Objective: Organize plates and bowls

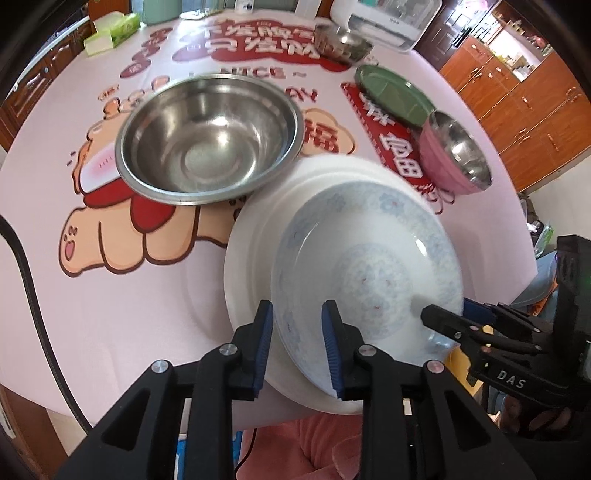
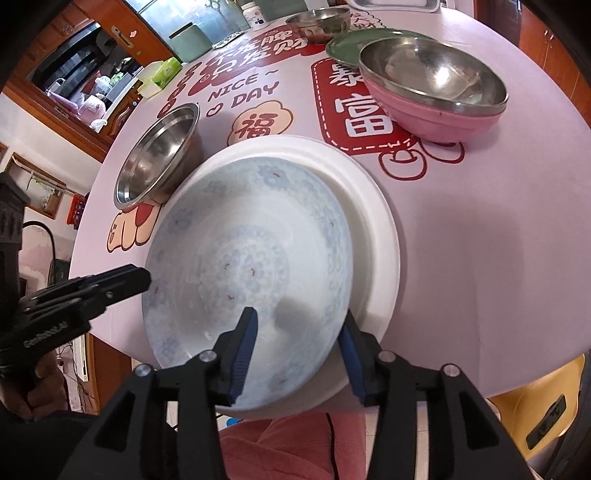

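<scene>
Wooden cabinets are ringing a round surface (image 1: 155,317) that is wearing a pink cloth printed with red lettering and a cartoon paw. Near its front edge a patterned blue-and-white plate (image 1: 369,273) is sitting tilted on top of a larger plain white plate (image 1: 251,258), which is overhanging the edge slightly.

The left tool (image 1: 297,343) is standing with its blue pads partly apart, straddling the patterned plate's near rim at about 7 o'clock; I cannot tell whether the pads are pressing on it. The right tool (image 2: 299,350) is spreading wider, one pad lying over the patterned plate's inside and the other outside its rim at roughly 5 o'clock, not visibly clamping.

At 11 o'clock from the plates a large steel bowl (image 1: 208,136) is sitting, just touching the white plate's rim. At 1 o'clock a pink bowl with a steel lining (image 2: 432,96) is resting, with a green plate (image 1: 393,94) just behind it and a smaller steel bowl (image 1: 341,42) further back. A green tissue box (image 1: 118,29) is lying at the far left edge.
</scene>
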